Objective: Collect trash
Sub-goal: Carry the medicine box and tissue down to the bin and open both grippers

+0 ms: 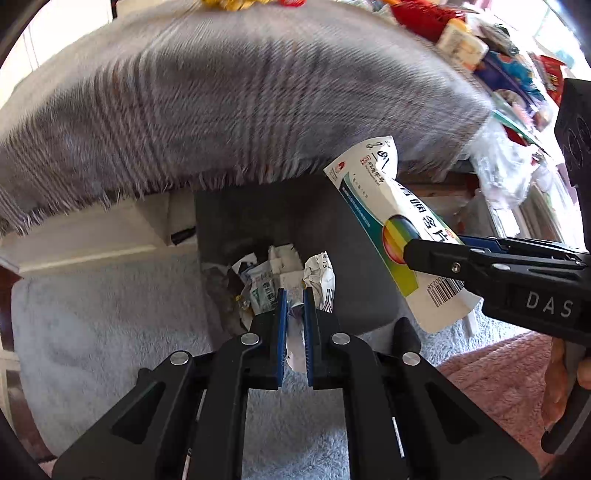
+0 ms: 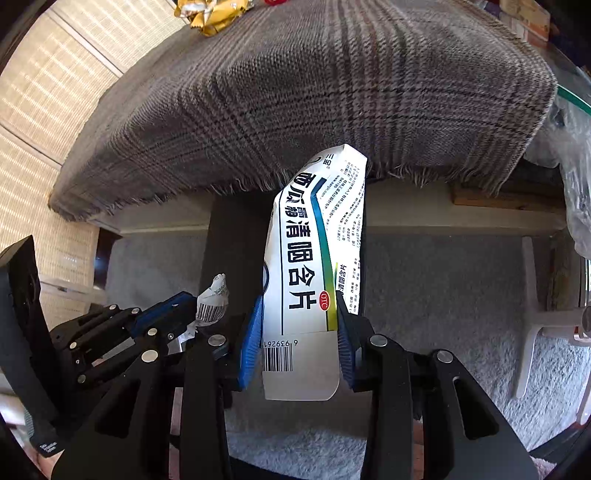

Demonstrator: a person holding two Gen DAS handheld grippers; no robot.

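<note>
— Both grippers are seen over a dark bin. How is the right gripper [image 2: 299, 343] set?

— Its blue pads [image 2: 251, 343] are pressed against the two long edges of a flattened white medicine box [image 2: 310, 258], so the jaws are held partly apart by the box's width. The box is stood roughly upright between them, barcode end low, its upper end bent over near the fringe of the grey plaid cloth [image 2: 295, 92].

— And the left gripper [image 1: 294, 317]?

— It is nearly closed. A thin scrap of crumpled white paper [image 1: 295, 332] is pinched between its pads [image 1: 281, 325]; in the right wrist view a printed, barcoded wad [image 2: 212, 299] is seen sticking out past the fingertips. Whether anything more than paper is caught there cannot be told, since the gap is so narrow.

— Where is the collected trash?

— A heap of crumpled wrappers and paper [image 1: 288, 277] is seen inside the dark bin [image 1: 354, 258], just beyond the left fingertips. The bin is set on a pale grey rug [image 1: 110, 332], below the overhanging cloth. The boxed item is held beside the bin's right part in the left wrist view, above its rim.

— Anything else nearby?

— Assorted packets [image 1: 480, 48] are piled along the table's far right edge, and a yellow wrapper [image 2: 210, 14] is lying on top of the cloth.
</note>
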